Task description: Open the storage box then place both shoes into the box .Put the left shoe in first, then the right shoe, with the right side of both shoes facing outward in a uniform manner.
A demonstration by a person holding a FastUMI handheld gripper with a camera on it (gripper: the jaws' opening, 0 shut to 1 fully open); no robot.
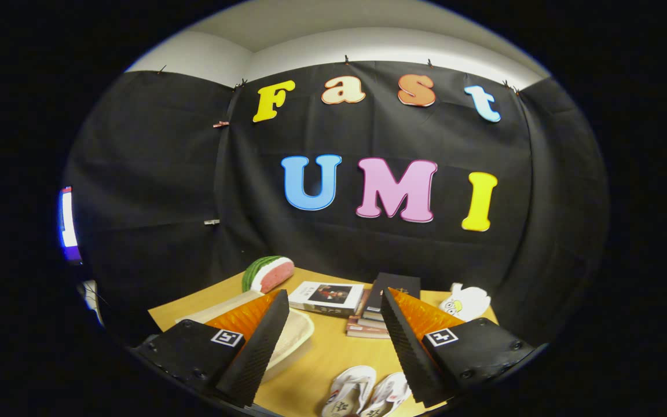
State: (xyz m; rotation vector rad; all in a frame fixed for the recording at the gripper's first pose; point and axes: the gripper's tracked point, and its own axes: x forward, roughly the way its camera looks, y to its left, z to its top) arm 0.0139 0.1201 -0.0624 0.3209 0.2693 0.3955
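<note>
Dim booth with soft light from above, bright pale band of wall overhead, tabletop (322, 353) warmly lit with faint shadows, strong fisheye bending toward the rim, glowing blown-out screen (68, 223) at the side, focus fairly sharp

Matt wood-look table (333, 353), ribbed black rubbery fingers (258, 341), glossy white shoes (365, 394).
</note>
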